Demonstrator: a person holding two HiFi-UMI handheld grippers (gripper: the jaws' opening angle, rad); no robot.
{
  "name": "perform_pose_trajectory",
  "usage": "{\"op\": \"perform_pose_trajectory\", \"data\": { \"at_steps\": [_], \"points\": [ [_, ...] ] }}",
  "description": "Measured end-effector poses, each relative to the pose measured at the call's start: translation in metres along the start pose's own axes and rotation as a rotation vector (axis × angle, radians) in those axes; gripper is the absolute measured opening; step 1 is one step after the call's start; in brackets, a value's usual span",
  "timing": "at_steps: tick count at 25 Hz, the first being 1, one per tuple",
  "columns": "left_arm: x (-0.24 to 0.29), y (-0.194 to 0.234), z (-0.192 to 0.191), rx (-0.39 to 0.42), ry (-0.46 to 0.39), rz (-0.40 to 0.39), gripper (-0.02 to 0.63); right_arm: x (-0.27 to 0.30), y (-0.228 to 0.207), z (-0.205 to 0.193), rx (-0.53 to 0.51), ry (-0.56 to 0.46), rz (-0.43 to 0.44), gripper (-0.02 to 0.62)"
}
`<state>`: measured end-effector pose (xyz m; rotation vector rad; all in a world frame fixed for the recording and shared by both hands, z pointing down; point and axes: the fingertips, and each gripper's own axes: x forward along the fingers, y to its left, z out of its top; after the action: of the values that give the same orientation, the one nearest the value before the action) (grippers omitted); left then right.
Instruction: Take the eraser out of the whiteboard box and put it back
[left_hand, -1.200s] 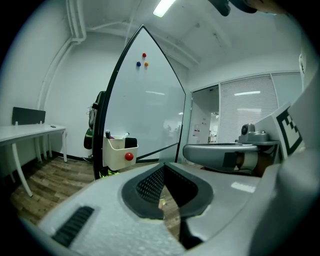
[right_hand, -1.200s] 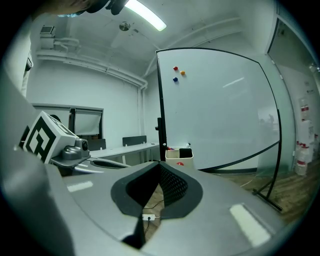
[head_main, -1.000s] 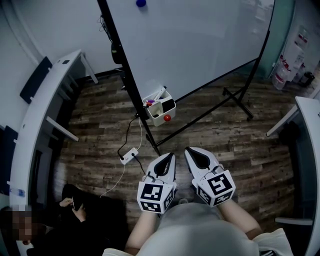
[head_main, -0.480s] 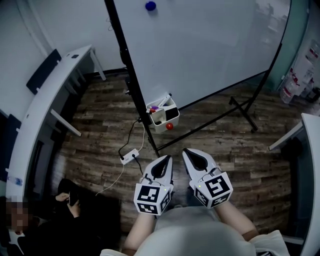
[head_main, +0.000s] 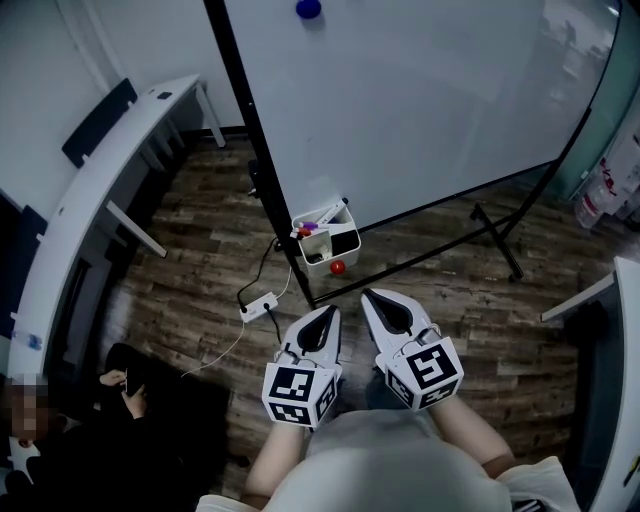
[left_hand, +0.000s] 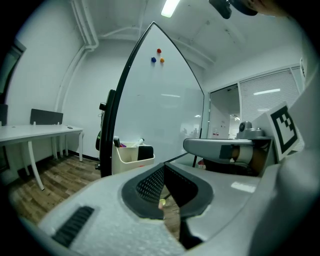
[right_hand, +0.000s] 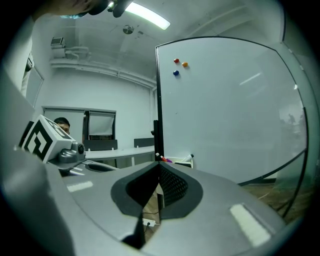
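Left tool and right tool jaws together, empty, short of box at whiteboard lower corner; eraser inside.

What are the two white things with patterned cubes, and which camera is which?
They are hand-held grippers a person carries: left gripper and right gripper, both shut and empty. The head view looks down from the person's head; the other two pictures come from cameras riding on each gripper. Ahead stands a whiteboard. The whiteboard box sits against its frame, the black eraser inside it beside markers. A power strip lies on the wooden floor.
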<state>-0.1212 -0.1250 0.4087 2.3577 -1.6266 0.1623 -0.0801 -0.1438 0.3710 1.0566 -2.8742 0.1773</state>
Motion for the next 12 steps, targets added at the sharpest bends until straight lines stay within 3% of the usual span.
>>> {"op": "perform_pose_trajectory", "data": {
  "at_steps": [12],
  "points": [
    [0.039, 0.02, 0.013, -0.04, -0.012, 0.117, 0.002, 0.042, -0.037, 0.001, -0.023, 0.03, 0.127, 0.056]
  ]
}}
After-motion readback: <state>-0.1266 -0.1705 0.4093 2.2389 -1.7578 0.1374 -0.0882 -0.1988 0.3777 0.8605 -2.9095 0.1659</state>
